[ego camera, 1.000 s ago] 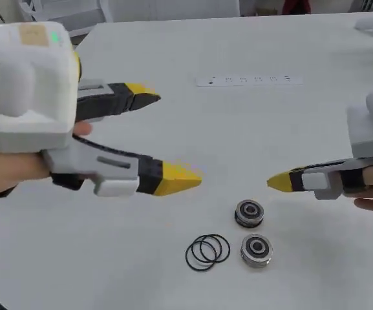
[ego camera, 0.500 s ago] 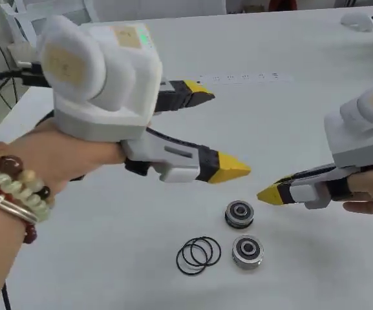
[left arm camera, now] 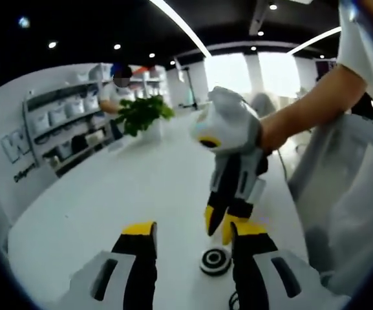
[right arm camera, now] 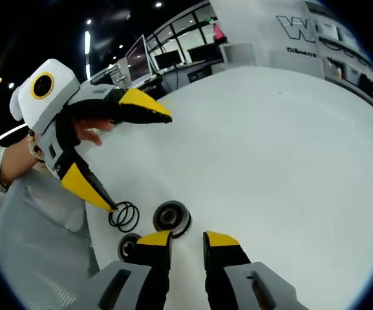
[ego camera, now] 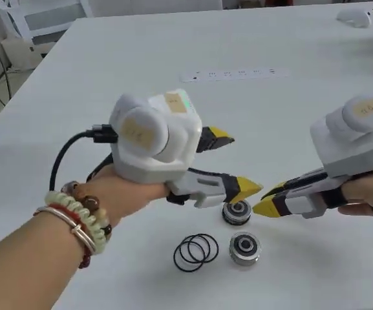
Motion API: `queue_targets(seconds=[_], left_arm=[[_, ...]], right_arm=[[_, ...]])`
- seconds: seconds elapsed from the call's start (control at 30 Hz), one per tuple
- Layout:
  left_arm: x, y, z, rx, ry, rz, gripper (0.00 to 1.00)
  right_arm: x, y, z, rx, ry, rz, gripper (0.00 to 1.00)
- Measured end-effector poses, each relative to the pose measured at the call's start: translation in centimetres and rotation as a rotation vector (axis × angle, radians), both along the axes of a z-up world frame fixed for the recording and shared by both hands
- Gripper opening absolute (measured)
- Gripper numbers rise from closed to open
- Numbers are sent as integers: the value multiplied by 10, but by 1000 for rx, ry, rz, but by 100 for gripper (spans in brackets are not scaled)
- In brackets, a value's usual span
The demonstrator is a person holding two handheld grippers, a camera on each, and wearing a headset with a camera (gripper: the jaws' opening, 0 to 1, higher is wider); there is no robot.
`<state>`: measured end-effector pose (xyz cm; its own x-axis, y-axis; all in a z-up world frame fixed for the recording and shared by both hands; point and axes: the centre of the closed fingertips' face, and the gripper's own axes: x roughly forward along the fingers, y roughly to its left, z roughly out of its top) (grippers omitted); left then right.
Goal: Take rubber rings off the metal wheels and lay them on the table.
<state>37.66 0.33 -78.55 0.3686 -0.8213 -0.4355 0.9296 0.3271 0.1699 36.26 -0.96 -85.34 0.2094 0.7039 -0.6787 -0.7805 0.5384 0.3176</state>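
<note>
The left gripper [ego camera: 236,161] has its fingers spread wide, the lower fingertip just above one wheel [ego camera: 238,212] on the bench [ego camera: 141,77]. The right gripper [ego camera: 266,199] has its fingers slightly apart and holds nothing, tips just beside that wheel. A second wheel [ego camera: 245,248] and loose rings [ego camera: 196,250] lie near, on the person's side of both fingertips.

Far wheel [ego camera: 238,212], near wheel [ego camera: 245,248] flat; blk rubber rings [ego camera: 196,250] overlapping, adj.

White table [ego camera: 141,64], wall shelves [left arm camera: 63,119], ceiling lights [left arm camera: 180,29].
</note>
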Motion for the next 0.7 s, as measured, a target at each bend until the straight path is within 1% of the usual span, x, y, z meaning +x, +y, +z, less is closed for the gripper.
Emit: queue_targets(seconds=[0.03, 0.1, 0.13, 0.2, 0.27, 0.33, 0.4, 0.5, 0.53, 0.63, 0.7], left_arm=[[-1, 0, -4, 1, 8, -5, 43], [-3, -1, -13, -10, 47, -2, 39], [-2, -2, -17, -7, 57, -1, 37], [0, -2, -24, 5, 61, 10, 36], [0, -3, -31, 17, 67, 18, 35], [-6, -6, -36, 24, 86, -3, 34], [-11, -8, -42, 39, 101, -18, 34], [-12, -7, -47, 53, 99, -18, 33], [-12, -6, -48, 52, 107, -14, 32], [-11, -4, -51, 55, 114, -2, 26], [-10, -2, -56, 81, 114, 12, 22]], right_arm=[[0, 1, 0, 0, 0, 4, 17], [-3, 2, -3, -5, 2, 18, 16], [-3, 2, -4, -9, 2, 22, 16], [-5, 3, -5, -14, -5, 30, 15], [-6, 5, -5, -8, -6, 43, 14], [-7, 6, -5, -7, -8, 52, 14], [-10, 7, -6, -10, -2, 63, 16], [-13, 8, -10, -29, -5, 86, 17], [-14, 8, -10, -31, -8, 90, 17], [-14, 10, -9, -22, -16, 95, 19], [-15, 13, -9, -13, -19, 104, 20]])
